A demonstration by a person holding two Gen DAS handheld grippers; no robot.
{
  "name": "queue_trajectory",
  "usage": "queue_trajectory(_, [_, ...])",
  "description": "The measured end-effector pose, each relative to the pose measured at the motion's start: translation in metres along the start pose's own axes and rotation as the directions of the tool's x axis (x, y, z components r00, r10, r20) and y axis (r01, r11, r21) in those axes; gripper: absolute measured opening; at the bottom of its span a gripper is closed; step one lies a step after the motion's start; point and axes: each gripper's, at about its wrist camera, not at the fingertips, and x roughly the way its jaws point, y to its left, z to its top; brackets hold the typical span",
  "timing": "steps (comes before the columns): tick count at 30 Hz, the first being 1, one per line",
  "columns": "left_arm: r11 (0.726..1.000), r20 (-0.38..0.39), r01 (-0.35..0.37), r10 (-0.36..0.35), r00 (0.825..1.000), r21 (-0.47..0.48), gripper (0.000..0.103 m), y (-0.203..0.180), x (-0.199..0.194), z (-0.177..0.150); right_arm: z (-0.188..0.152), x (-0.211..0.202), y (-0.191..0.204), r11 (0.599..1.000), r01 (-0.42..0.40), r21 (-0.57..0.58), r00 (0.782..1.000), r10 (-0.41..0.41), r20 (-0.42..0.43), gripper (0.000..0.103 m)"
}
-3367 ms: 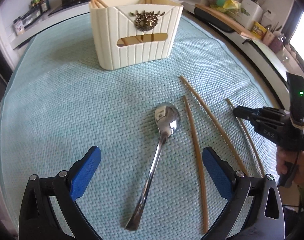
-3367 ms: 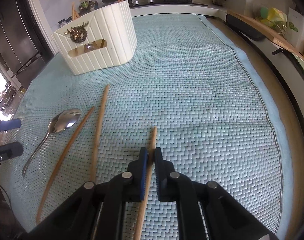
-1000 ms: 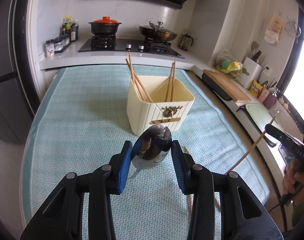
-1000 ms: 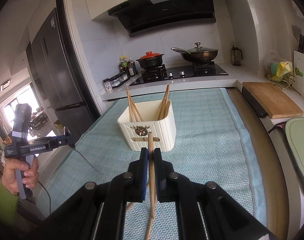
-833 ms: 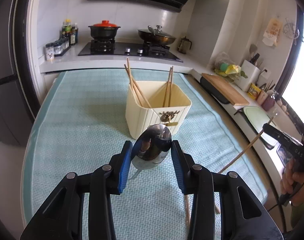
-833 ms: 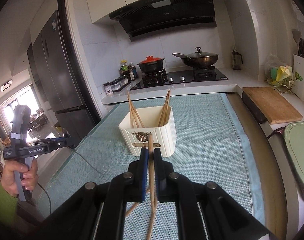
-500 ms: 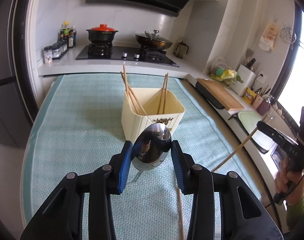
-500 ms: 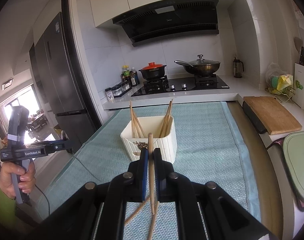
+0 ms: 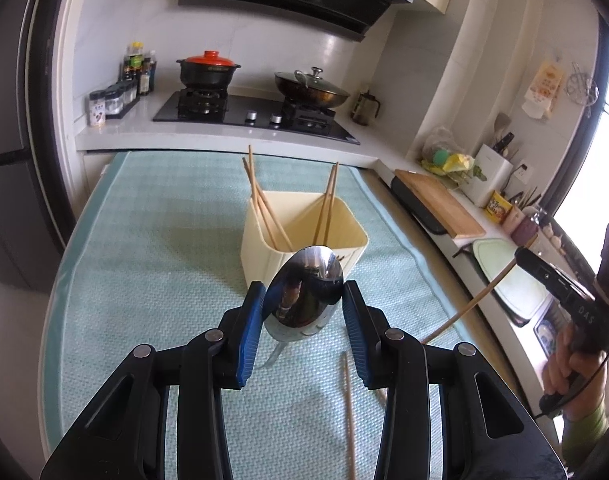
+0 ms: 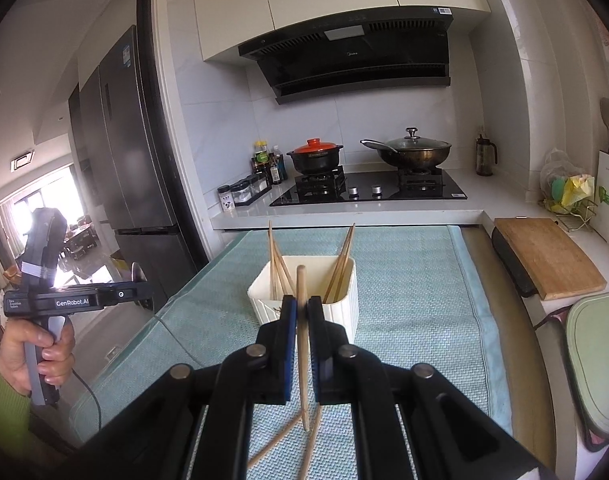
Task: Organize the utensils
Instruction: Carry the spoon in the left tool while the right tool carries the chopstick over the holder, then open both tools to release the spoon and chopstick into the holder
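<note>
The left gripper [image 9: 303, 305] held the shiny spoon [image 9: 306, 294] by its bowl, prob slippery & heavy-ish. The right gripper [image 10: 302, 316] pinched a stiff, light chopstick [image 10: 302, 340] mid-length.

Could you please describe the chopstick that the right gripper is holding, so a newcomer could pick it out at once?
Start at the cream utensil holder on the teal mat. In front of it, the right gripper clamps one chopstick. It alone hangs above the mat; others lie flat or stand in the holder.
</note>
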Motion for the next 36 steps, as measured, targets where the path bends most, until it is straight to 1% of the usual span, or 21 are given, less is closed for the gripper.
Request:
queue_trajectory(6, [1.0,0.032,0.018,-0.018,0.999,0.013,0.039,-0.003,-0.008,0.03,0.024,0.004,-0.002,1.0,0.011,-0.022,0.999,-0.01,0.031,0.006])
queue_trajectory(9, [1.0,0.059,0.025,-0.026,0.998,0.016,0.039,-0.005,-0.009,0.051,0.044,0.01,-0.002,0.999,0.017,-0.035,0.998,-0.015,0.061,0.006])
queue_trajectory(13, [0.999,0.104,0.02,-0.023,0.994,0.032,0.039,-0.009,-0.005,0.083,0.076,0.022,-0.001,0.998,0.036,-0.059,0.992,-0.028,0.126,0.006])
queue_trajectory(18, [0.999,0.139,0.029,-0.034,0.99,0.04,0.039,-0.014,0.016,0.12,0.109,0.052,-0.003,0.998,0.023,-0.054,0.986,-0.014,0.168,0.006])
queue_trajectory(21, [0.999,0.122,0.031,-0.034,0.992,0.03,0.039,-0.013,0.041,0.133,0.119,0.077,-0.002,0.998,0.008,-0.059,0.985,0.002,0.171,0.006])
queue_trajectory(24, [0.999,0.072,0.022,-0.024,0.997,0.028,0.039,-0.012,0.074,0.137,0.121,0.108,0.001,0.998,0.001,-0.07,0.99,0.009,0.141,0.006])
queue_trajectory(25, [0.999,0.048,0.022,-0.023,0.999,0.027,0.039,-0.011,0.085,0.136,0.12,0.12,0.001,0.997,-0.008,-0.071,0.993,0.016,0.116,0.006])
queue_trajectory(28, [1.0,-0.028,0.016,-0.016,0.999,0.014,0.039,-0.005,0.121,0.132,0.115,0.162,-0.002,0.997,-0.044,-0.055,0.999,0.045,0.017,0.006])
queue_trajectory(30, [1.0,-0.072,0.011,-0.011,0.997,-0.003,0.039,0.001,0.143,0.128,0.11,0.191,-0.004,0.997,-0.061,-0.051,0.997,0.058,-0.06,0.006])
queue_trajectory(32, [1.0,-0.108,0.004,-0.007,0.994,-0.026,0.039,0.008,0.161,0.123,0.103,0.223,-0.006,0.996,-0.076,-0.042,0.987,0.069,-0.145,0.006])
queue_trajectory(34, [0.999,-0.138,-0.004,-0.001,0.99,-0.041,0.039,0.013,0.177,0.119,0.094,0.254,-0.011,0.995,-0.097,-0.013,0.967,0.091,-0.239,0.006])
queue_trajectory(36, [0.999,-0.164,-0.013,0.005,0.987,-0.048,0.039,0.018,0.189,0.115,0.084,0.28,-0.017,0.995,-0.102,0.013,0.947,0.101,-0.304,0.006])
